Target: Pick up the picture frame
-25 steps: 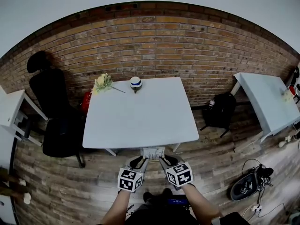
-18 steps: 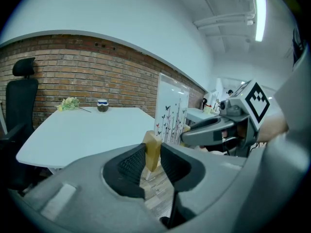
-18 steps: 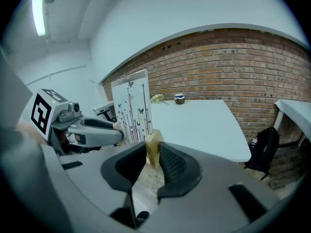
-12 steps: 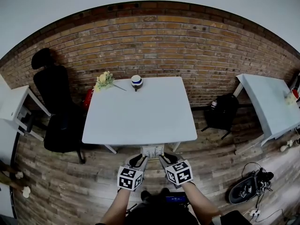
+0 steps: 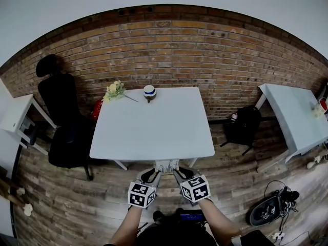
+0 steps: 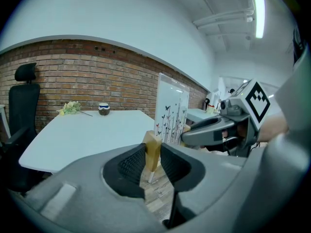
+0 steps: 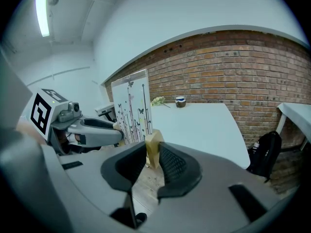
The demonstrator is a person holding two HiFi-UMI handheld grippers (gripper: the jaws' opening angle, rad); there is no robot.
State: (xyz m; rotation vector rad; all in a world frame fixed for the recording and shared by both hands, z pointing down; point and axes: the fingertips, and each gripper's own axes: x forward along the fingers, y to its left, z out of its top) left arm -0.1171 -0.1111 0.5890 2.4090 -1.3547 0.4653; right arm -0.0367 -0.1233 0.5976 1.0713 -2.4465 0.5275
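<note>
Your left hand-held gripper [image 6: 151, 157] and right hand-held gripper [image 7: 151, 154] each pinch a wooden end of the picture frame's base, with the jaws only narrowly apart. The picture frame [image 6: 171, 111] is held in the air between them, just short of the near edge of the surface [image 5: 154, 127]. Its long axis is upright, its width runs from one gripper to the other, and its butterfly print shows on your side. At the surface's far edge are a cup [image 5: 149, 91] and flowers [image 5: 114, 90], with the brick wall [image 5: 179, 50] behind.
</note>
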